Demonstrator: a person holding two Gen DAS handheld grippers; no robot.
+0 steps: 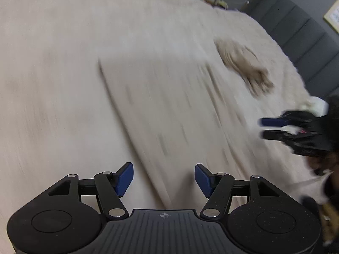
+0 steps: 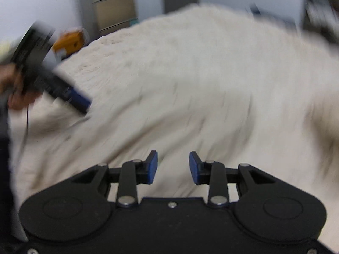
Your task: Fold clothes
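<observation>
Bed (image 1: 63,63) under a shaggy cream cover, filling both views, badly blurred. Pale flat garment (image 1: 159,105) laid out on it — spread smooth, likely for folding; straight edge at its left. Tan crumpled piece (image 1: 243,69) farther off, apart. Grey padded headboard (image 1: 296,31) behind; drawers (image 2: 114,10) and orange object (image 2: 70,41) beyond. Left tool (image 1: 164,178) spread, nothing between pads. Right tool (image 2: 173,167) parted less — also empty, above the cloth.

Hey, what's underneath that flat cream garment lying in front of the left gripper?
The cream garment lies on a fuzzy cream blanket, which shows all around it. Whatever is beneath the blanket is covered, and the blur hides finer detail.
</observation>
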